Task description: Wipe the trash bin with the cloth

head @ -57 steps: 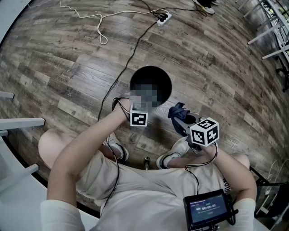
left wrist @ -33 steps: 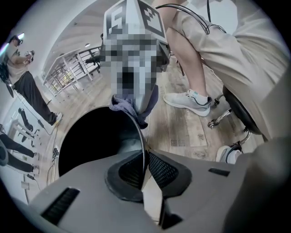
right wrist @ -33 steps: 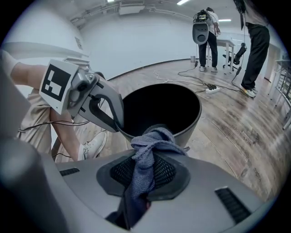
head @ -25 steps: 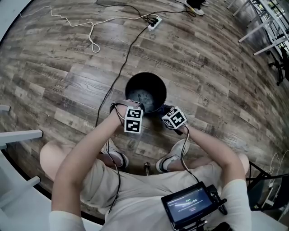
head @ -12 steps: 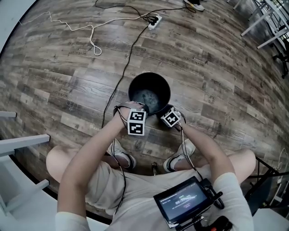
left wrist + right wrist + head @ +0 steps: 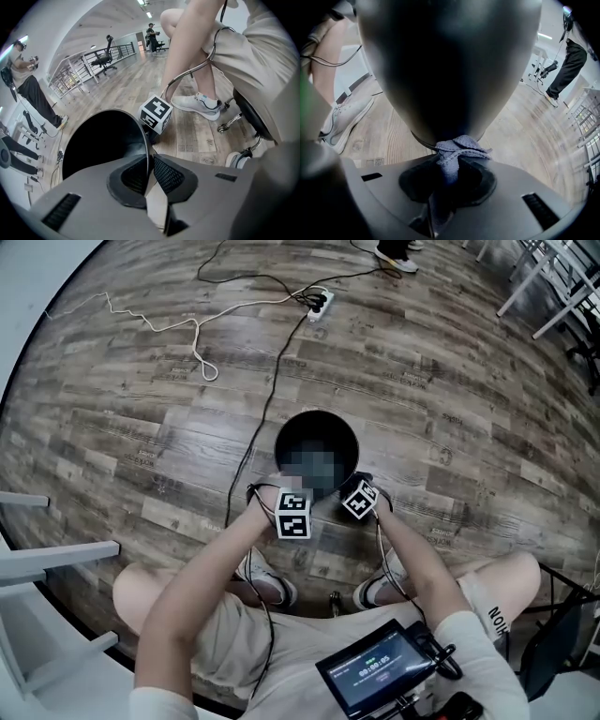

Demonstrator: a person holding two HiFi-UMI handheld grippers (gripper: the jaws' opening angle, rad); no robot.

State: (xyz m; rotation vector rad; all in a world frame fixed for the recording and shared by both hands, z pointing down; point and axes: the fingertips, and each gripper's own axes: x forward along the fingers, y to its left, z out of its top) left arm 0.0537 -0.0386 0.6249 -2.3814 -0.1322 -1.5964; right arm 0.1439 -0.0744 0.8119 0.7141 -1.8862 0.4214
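The black round trash bin [image 6: 283, 439] stands on the wood floor in front of my knees. My left gripper [image 6: 292, 487] is at its near rim; in the left gripper view the thin rim [image 6: 146, 154] runs between the pads and my left gripper [image 6: 150, 174] is shut on it. My right gripper [image 6: 349, 487] sits low beside the bin's near right side. It is shut on a grey-blue cloth [image 6: 458, 149], whose bunched end presses against the bin's dark outer wall [image 6: 450, 70] near the base. My right gripper [image 6: 449, 176] points steeply down.
A black cable [image 6: 262, 399] runs from a power strip [image 6: 319, 302] past the bin's left side, and a white cord [image 6: 178, 329] loops farther left. My shoes [image 6: 272, 585] [image 6: 380, 589] rest close behind the bin. White furniture legs [image 6: 47, 559] stand at left.
My right gripper has sunk down the bin's near side with the cloth, from rim height towards the base. The left gripper has stayed at the rim.
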